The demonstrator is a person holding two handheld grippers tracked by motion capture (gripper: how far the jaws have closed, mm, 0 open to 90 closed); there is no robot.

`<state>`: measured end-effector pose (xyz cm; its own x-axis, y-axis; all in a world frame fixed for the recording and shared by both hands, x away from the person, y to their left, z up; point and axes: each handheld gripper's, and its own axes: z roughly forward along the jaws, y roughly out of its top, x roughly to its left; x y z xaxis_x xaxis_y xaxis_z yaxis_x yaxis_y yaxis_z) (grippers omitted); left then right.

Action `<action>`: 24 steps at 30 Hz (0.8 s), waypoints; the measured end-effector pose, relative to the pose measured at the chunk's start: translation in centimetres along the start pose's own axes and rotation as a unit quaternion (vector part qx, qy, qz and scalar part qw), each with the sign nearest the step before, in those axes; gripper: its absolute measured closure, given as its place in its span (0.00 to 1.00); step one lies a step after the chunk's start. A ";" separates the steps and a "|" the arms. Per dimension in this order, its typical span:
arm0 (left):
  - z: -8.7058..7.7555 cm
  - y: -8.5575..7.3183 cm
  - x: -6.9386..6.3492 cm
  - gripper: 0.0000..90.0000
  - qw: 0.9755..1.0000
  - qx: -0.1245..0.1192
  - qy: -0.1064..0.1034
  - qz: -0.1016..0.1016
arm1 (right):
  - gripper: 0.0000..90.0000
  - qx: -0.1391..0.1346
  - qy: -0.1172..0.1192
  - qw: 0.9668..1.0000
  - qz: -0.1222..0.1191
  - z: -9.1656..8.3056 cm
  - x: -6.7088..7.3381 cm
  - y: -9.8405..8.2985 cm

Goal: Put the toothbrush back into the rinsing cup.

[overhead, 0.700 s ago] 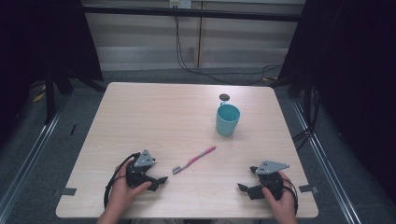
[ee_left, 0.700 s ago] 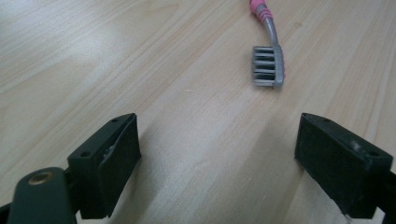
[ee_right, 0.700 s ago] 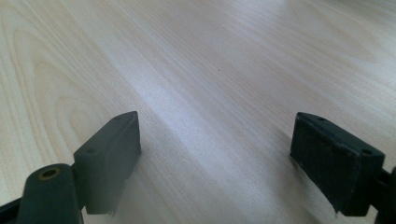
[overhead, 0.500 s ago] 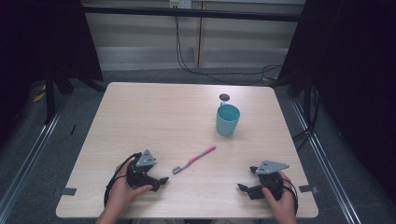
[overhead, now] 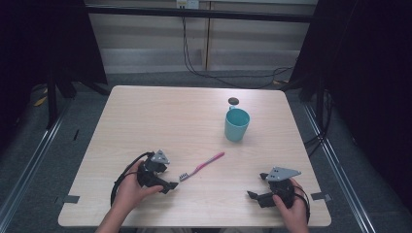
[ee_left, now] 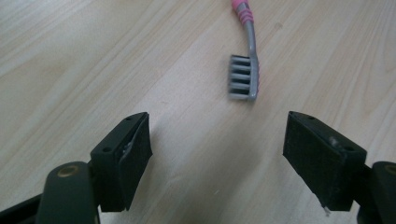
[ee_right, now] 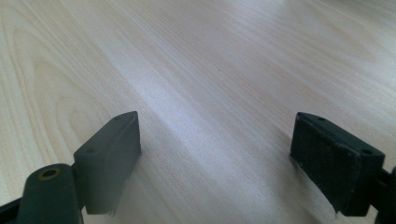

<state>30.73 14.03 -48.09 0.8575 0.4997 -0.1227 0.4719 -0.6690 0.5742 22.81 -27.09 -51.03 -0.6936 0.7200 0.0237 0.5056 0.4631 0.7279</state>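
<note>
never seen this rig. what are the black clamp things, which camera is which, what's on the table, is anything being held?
No robot arm here: a person sits at the wooden table and holds a hand-operated two-jaw gripper in each hand. The high view comes from a fixed camera above the person's side, looking forward and down; the left gripper is at lower left, the right gripper at lower right. The other two pictures come from a camera riding on each gripper, looking out along its black jaws.

On the table lie a pink toothbrush with a grey bristle head, a teal cup standing upright, and a small dark round thing behind the cup, too small to identify.

Nothing is held. Both grippers have their jaws open. The left gripper points at the toothbrush's bristle head, which lies just ahead of it, untouched.
</note>
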 end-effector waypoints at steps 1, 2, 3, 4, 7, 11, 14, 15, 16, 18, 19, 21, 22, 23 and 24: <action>0.0 0.2 0.0 0.26 1.000 0.002 0.001 0.000 | 0.17 0.000 0.000 1.000 0.000 0.0 0.0 0.0; 0.0 0.2 0.0 0.26 1.000 0.002 0.001 0.000 | 0.17 0.000 0.000 1.000 0.001 0.0 0.0 0.0; 0.0 0.5 0.1 0.26 1.000 0.010 -0.002 -0.003 | 0.17 0.000 0.000 1.000 0.000 0.0 0.0 0.0; 0.0 0.7 0.1 0.26 1.000 0.014 -0.002 -0.005 | 0.17 0.000 0.000 1.000 0.000 0.0 0.0 0.0; -0.1 1.0 0.2 0.27 1.000 0.018 -0.003 -0.007 | 0.17 0.000 0.000 1.000 0.000 0.0 0.0 0.0; -0.1 1.9 0.4 0.27 1.000 0.028 -0.007 -0.010 | 0.17 0.000 0.000 1.000 0.000 0.0 0.0 0.0; 0.1 2.5 0.5 0.28 0.999 0.037 -0.012 -0.012 | 0.17 0.000 0.000 1.000 0.000 0.0 0.0 0.0; 0.1 2.6 0.5 0.30 0.999 0.038 -0.011 -0.014 | 0.17 0.000 0.000 1.000 0.000 0.0 0.0 0.0; 0.1 2.6 0.5 0.31 0.999 0.038 -0.011 -0.014 | 0.17 0.000 0.000 1.000 0.000 0.0 0.0 0.0; 0.1 3.0 0.6 0.31 0.999 0.043 -0.014 -0.017 | 0.17 0.000 0.000 1.000 0.000 0.0 0.0 0.0; 0.2 3.3 0.6 0.32 0.999 0.045 -0.014 -0.020 | 0.17 0.000 0.000 1.000 0.000 0.0 0.0 0.0; 0.4 3.6 0.6 0.32 0.998 0.047 -0.019 -0.025 | 0.17 0.000 0.000 1.000 0.000 0.0 0.0 0.0; 0.6 4.0 0.6 0.33 0.998 0.055 -0.022 -0.026 | 0.17 0.000 0.000 1.000 0.000 0.0 0.0 0.0; 0.6 4.0 0.6 0.33 0.998 0.055 -0.022 -0.026 | 0.17 0.000 0.000 1.000 0.000 0.0 0.0 0.0; 0.8 4.3 0.5 0.33 0.998 0.059 -0.022 -0.022 | 0.17 0.000 0.000 1.000 0.000 0.0 0.0 0.0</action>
<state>33.36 10.96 -46.32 0.8421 0.5076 -0.1822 0.5282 -0.7081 0.4686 22.81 -27.09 -51.03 -0.6937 0.7199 0.0245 0.5062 0.4631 0.7275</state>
